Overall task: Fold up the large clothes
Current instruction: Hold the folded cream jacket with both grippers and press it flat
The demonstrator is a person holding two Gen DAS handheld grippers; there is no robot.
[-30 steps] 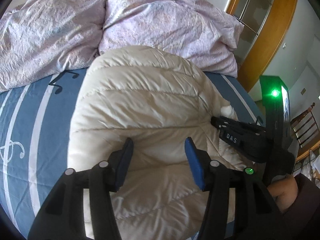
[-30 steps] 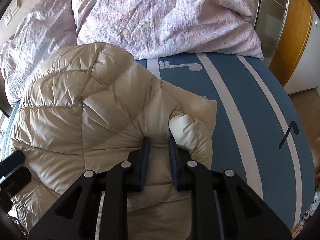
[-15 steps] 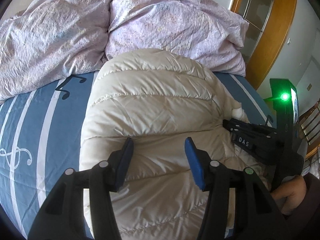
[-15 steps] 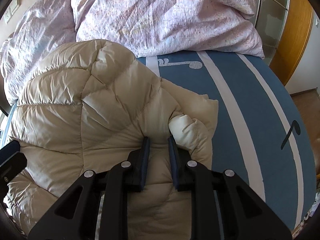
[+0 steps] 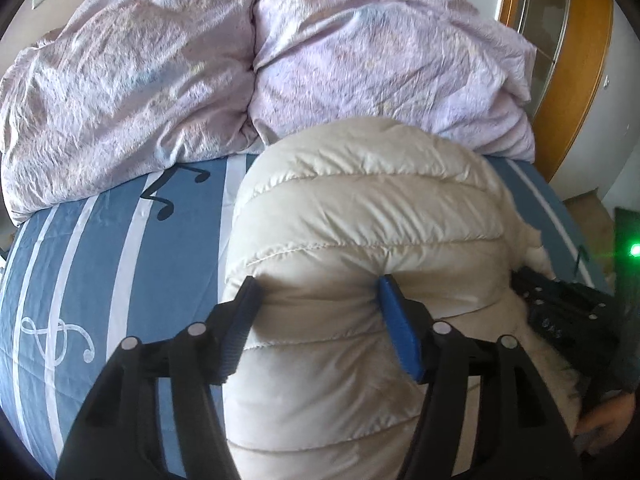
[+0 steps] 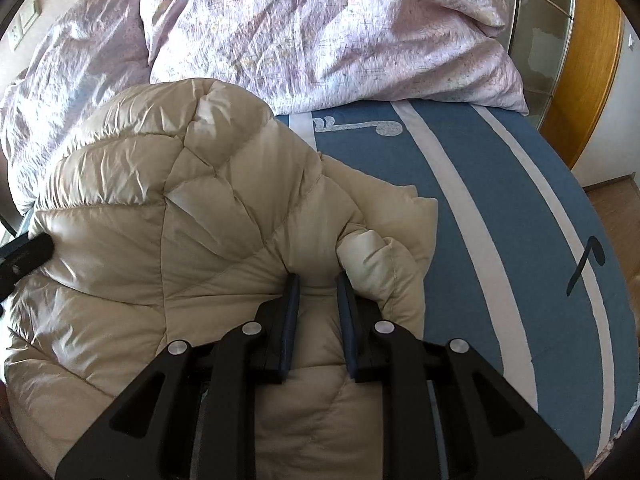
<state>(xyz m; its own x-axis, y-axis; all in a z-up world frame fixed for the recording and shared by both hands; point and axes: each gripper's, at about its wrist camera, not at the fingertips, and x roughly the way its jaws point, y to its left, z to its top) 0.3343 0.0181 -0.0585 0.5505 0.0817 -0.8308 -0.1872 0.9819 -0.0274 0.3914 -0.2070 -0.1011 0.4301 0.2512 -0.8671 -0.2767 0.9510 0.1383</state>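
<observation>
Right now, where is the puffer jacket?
The cream puffer jacket lies on the blue striped bedsheet, its far edge against the lilac duvet.

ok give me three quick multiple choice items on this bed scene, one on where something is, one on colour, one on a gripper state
1. Where does the puffer jacket lie?
A. on the blue striped bedsheet, in front of the duvet
B. on the floor
C. on a chair

2. What colour is the jacket?
A. black
B. cream
C. red

3. How does the right gripper stand?
A. wide open above the sheet
B. shut on the duvet
C. pinched on a fold of the jacket

Answers:
1 A, the jacket rests on the sheet with the lilac duvet bunched behind it.
2 B, its quilted shell is pale cream.
3 C, the pads squeeze jacket fabric between them, while the left gripper straddles a bulge with jaws wide.
</observation>
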